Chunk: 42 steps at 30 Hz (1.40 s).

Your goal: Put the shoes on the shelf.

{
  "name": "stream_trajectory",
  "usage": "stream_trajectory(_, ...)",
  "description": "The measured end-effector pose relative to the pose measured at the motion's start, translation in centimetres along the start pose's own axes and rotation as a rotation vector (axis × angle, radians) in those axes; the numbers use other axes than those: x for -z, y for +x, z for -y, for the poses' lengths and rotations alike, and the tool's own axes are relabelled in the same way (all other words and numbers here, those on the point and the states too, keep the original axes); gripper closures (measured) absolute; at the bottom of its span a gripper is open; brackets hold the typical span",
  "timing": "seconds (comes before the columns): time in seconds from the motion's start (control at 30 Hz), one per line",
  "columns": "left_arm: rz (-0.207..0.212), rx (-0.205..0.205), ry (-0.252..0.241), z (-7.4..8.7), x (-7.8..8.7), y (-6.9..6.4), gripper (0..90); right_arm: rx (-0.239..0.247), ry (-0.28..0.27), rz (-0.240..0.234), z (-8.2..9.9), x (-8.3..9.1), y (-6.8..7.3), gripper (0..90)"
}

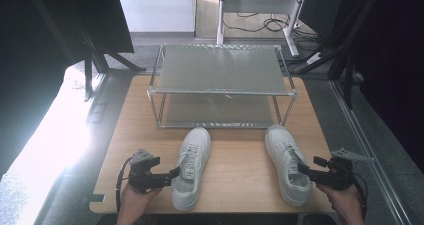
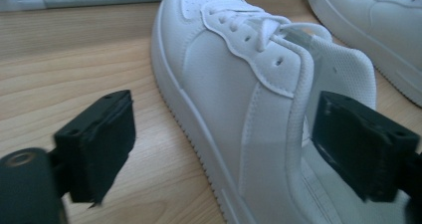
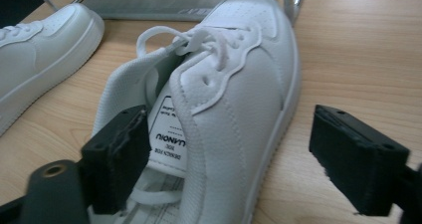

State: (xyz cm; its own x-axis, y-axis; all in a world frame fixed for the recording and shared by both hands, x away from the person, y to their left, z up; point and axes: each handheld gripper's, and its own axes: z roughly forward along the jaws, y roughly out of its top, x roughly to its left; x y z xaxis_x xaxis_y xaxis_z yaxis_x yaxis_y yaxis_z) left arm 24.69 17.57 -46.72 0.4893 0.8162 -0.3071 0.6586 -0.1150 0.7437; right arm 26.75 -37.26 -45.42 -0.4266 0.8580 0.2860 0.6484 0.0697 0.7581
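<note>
Two white lace-up sneakers stand on the wooden table (image 1: pixel 240 160), toes toward the rack. My left gripper (image 1: pixel 175 174) is at the heel end of the left sneaker (image 1: pixel 192 165). In the left gripper view the left gripper (image 2: pixel 229 144) is open: one jaw hangs over bare wood and the other sits inside the collar of the left sneaker (image 2: pixel 219 84). My right gripper (image 1: pixel 303 169) reaches the right sneaker (image 1: pixel 286 160) from the right. In the right gripper view the right gripper (image 3: pixel 238 157) is open, with one jaw inside the right sneaker (image 3: pixel 239 84) by the tongue label and the other clear of its outer side.
A two-tier metal rack (image 1: pixel 220 67) stands at the back of the table, both shelves bare. Each gripper view also catches the other sneaker (image 2: pixel 368 15) (image 3: pixel 40 50) at its edge. Bare wood lies between and beside the shoes.
</note>
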Motion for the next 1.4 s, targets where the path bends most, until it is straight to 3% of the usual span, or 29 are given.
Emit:
stream_trajectory(0.2, -0.022, -0.017, 0.039, -0.7, -1.5, -0.7, 14.6, -0.035, 0.026, -0.032, -0.3, -1.5, -0.2, 22.7)
stream_trajectory(0.27, -0.036, -0.019, 0.054, -0.8, -2.0, -0.8, 15.8, -0.054, 0.012, -0.034, -0.4, -1.7, -0.2, 24.4)
stream_trajectory(0.4, -0.060, -0.018, 0.085, -1.0, -3.1, -0.8, 18.6, -0.036, 0.053, -0.017, -0.7, -2.4, -0.2, 32.6)
stream_trajectory(0.63, -0.039, -0.001, 0.094, -1.4, -4.1, -1.0, 22.9, -0.043, 0.063, -0.002, -0.6, -2.6, -0.8, 45.2)
stream_trajectory(0.73, -0.010, 0.018, 0.097, -1.4, -4.3, -1.1, 30.1, -0.049, 0.067, 0.001, -0.5, -2.4, -1.0, 48.9)
stream_trajectory(1.0, 0.020, 0.064, 0.080, -1.0, -3.7, -0.3, 43.6, -0.075, 0.068, -0.003, -0.5, -2.3, -1.0, 56.8)
stream_trajectory(1.07, 0.015, 0.057, 0.069, -0.9, -3.5, -0.4, 48.1, -0.086, 0.062, 0.000, -0.4, -2.1, -1.0, 60.9)
stream_trajectory(1.23, -0.014, 0.028, 0.049, -0.9, -2.9, -0.7, 63.5, -0.057, 0.065, 0.044, -0.5, -1.5, -0.9, 71.9)
stream_trajectory(1.4, -0.059, -0.010, 0.047, -0.9, -2.8, -1.0, 74.3, -0.062, 0.064, 0.032, -0.4, -1.2, -1.4, 76.1)
